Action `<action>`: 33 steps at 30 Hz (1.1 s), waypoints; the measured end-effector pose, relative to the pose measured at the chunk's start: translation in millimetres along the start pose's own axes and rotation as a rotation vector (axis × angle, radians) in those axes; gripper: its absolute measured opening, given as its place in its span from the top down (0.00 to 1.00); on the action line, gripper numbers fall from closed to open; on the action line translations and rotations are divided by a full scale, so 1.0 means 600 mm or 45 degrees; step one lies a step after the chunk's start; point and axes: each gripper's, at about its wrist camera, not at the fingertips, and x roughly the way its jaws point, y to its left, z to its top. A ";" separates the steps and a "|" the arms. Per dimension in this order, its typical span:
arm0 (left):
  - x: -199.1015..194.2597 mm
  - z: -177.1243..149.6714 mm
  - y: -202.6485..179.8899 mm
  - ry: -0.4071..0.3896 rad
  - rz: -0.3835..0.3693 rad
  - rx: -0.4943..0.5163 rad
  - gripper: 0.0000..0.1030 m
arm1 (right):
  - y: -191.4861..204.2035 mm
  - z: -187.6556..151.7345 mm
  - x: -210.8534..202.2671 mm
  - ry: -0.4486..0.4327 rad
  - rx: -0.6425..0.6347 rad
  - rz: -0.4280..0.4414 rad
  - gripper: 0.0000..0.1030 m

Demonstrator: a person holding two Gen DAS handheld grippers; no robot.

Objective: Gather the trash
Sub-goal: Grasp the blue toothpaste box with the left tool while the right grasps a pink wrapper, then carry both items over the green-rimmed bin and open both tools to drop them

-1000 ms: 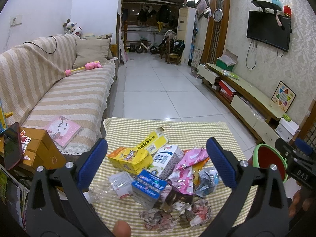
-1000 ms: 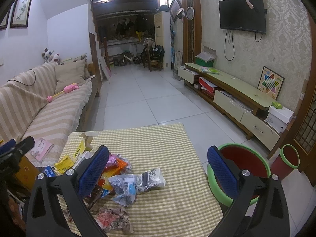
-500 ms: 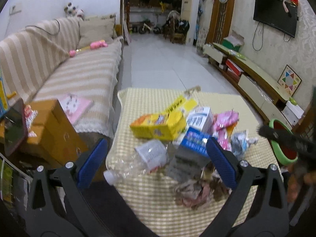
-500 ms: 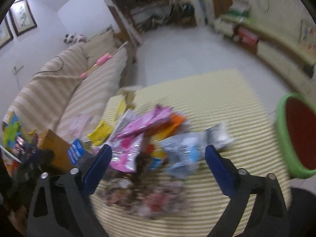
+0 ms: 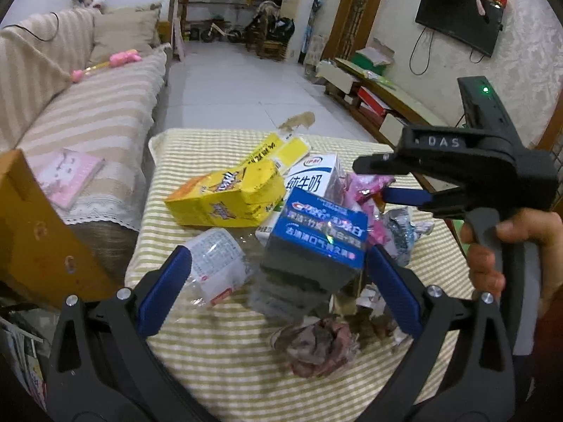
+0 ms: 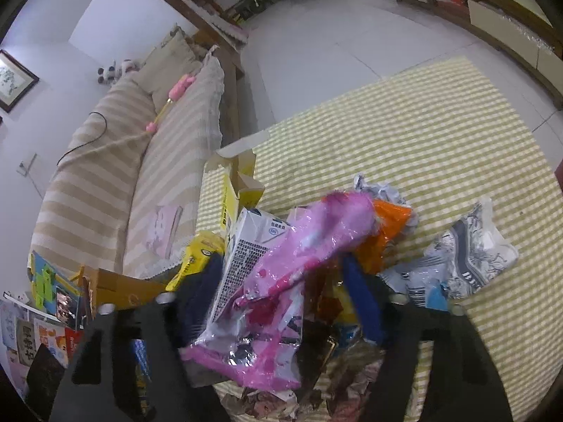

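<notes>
Trash lies heaped on the checked tablecloth in the left wrist view — a yellow snack box, a white milk carton, a blue toothpaste box, a crushed clear bottle and crumpled paper. Our left gripper stands wide above the toothpaste box and the bottle, holding nothing. The right gripper reaches in from the right toward pink wrappers.

From the right wrist, we see the right gripper spread wide around a pink wrapper beside the milk carton; whether the fingers touch it we cannot tell. An orange wrapper and a grey-white bag lie near.
</notes>
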 end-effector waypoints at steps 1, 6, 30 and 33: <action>0.004 0.001 -0.001 0.002 -0.011 0.007 0.05 | -0.004 0.001 0.004 0.015 0.005 0.008 0.73; 0.015 0.010 -0.007 0.002 -0.064 0.037 0.05 | -0.013 0.006 -0.012 -0.038 0.007 0.071 0.84; -0.046 0.068 -0.091 -0.127 -0.088 0.106 0.48 | -0.090 -0.077 -0.230 -0.401 -0.048 0.008 0.89; -0.062 0.091 -0.116 -0.173 -0.137 0.110 0.48 | -0.122 -0.081 -0.254 -0.449 -0.022 -0.030 0.89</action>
